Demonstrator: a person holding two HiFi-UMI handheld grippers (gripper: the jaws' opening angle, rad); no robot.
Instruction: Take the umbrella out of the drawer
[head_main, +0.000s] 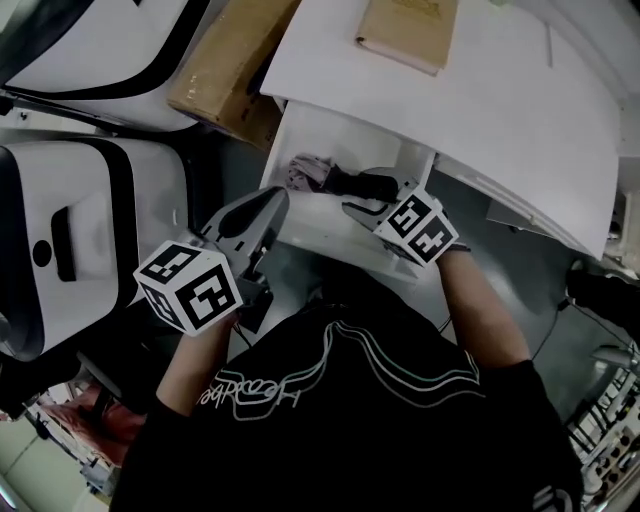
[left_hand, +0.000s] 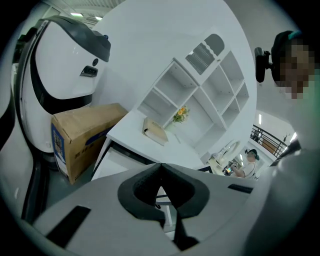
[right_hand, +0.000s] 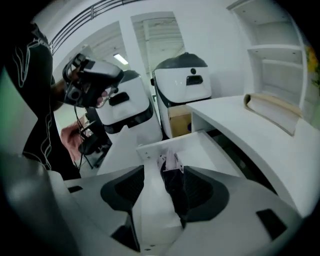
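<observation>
Umbrella (head_main: 328, 178) (right_hand: 174, 179): one, folded, pink patterned cloth at the left end, dark part toward the right. It lies inside the open drawer (head_main: 335, 130) (right_hand: 202, 145), near the drawer's front wall.

Drawer: one, white, pulled out from under the desk (head_main: 450, 110). The only thing visible inside it is the umbrella.

Right gripper (head_main: 372, 196) (right_hand: 164, 171): reaches into the drawer from the near right, angled down. Jaws stand wide apart. The umbrella's dark part lies between them, close beside the right pad. I see no squeeze on it.

Left gripper (head_main: 278, 197) (left_hand: 161, 166): held at the near left corner of the drawer front, outside the drawer. Jaw tips meet, nothing between them.

Grippers: two, each with one marker cube.

Desk top: one tan book (head_main: 408, 30) (left_hand: 154, 131) (right_hand: 272, 110), lying flat at the far side.

Left of the desk: one brown cardboard box (head_main: 225, 65) (left_hand: 80, 137), on the floor against the desk's side.

Farther left: two large white machines (head_main: 80, 240) with black trim.

Far end, seen in the left gripper view: one white shelf unit (left_hand: 200, 95), with one small bunch of flowers (left_hand: 180, 114) at its foot.
</observation>
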